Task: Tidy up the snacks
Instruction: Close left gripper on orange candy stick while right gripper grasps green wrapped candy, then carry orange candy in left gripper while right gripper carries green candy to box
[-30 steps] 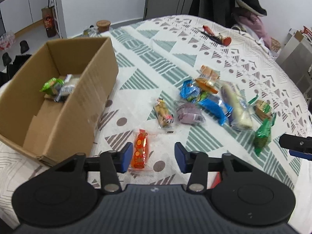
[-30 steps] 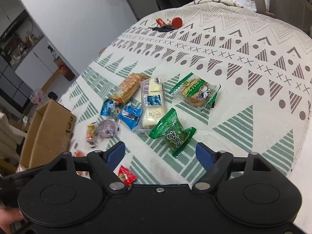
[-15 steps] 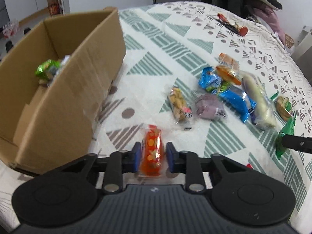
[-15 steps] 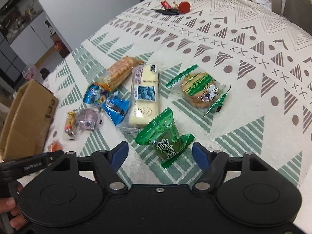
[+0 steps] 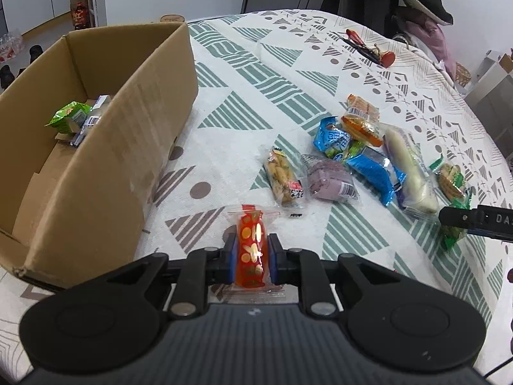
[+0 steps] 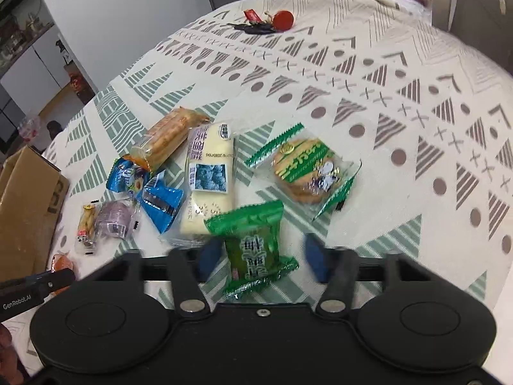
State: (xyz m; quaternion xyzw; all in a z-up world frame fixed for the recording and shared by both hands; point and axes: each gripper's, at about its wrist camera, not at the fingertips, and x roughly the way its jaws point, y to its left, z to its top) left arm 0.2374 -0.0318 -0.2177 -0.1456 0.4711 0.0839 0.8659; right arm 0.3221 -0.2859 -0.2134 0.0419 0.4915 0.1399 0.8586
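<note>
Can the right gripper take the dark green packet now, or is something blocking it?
Probably yes. The dark green packet already lies between the right gripper's jaws, which have just been closing; the right pad is not yet on it. Nothing lies over it; only the white bread pack sits close beside.

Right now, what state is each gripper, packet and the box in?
Left gripper: shut on the orange packet.
Right gripper: jaws just closing, not yet pressing the green packet between them.
Box: open-topped, a few snacks inside.
Cookie packet: sealed, flat on the cloth.
Blue packet: lying loose.
</note>
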